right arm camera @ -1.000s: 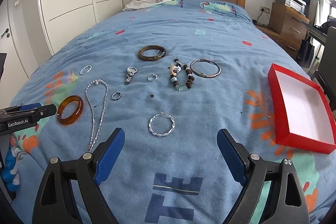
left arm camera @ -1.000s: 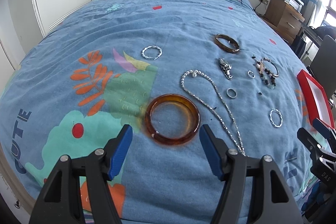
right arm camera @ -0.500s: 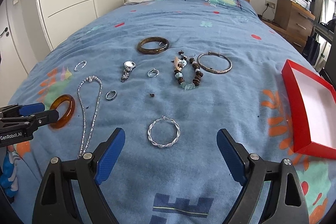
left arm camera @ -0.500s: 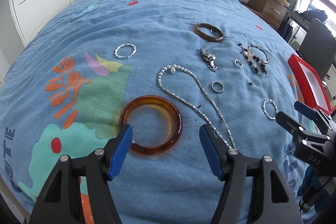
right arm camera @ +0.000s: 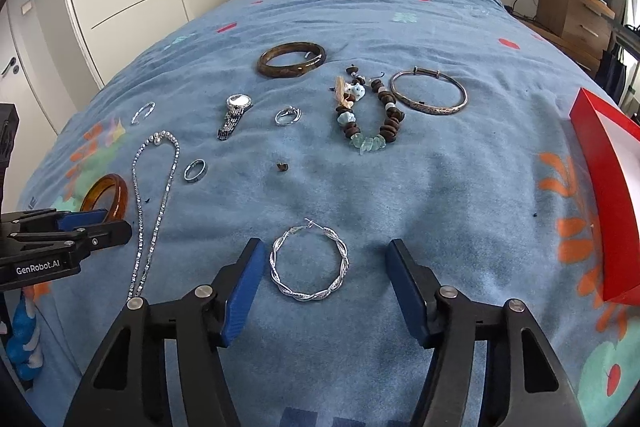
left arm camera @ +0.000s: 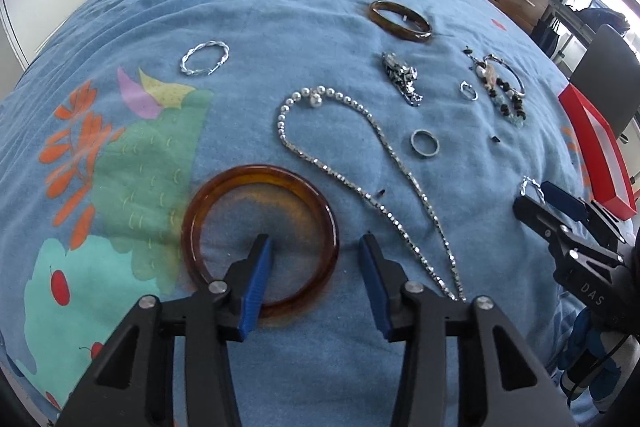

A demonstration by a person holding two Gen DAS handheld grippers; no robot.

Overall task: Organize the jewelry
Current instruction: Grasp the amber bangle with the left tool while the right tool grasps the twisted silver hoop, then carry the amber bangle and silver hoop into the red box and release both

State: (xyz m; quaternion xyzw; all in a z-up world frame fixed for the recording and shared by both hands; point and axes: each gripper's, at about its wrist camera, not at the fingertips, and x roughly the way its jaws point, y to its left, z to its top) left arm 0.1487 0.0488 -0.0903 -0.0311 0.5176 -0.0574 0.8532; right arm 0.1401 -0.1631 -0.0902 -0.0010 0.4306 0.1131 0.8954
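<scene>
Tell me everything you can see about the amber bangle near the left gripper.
The amber bangle is a thick, translucent orange-brown ring, glossy like resin or glass, unbroken as far as shows. It lies flat on the blue bedspread, left of the silver necklace and apart from it. The left gripper straddles its right rim, one fingertip inside the ring, the other outside, jaws closing but not yet pressing it. Its near edge is partly hidden by that finger.
</scene>
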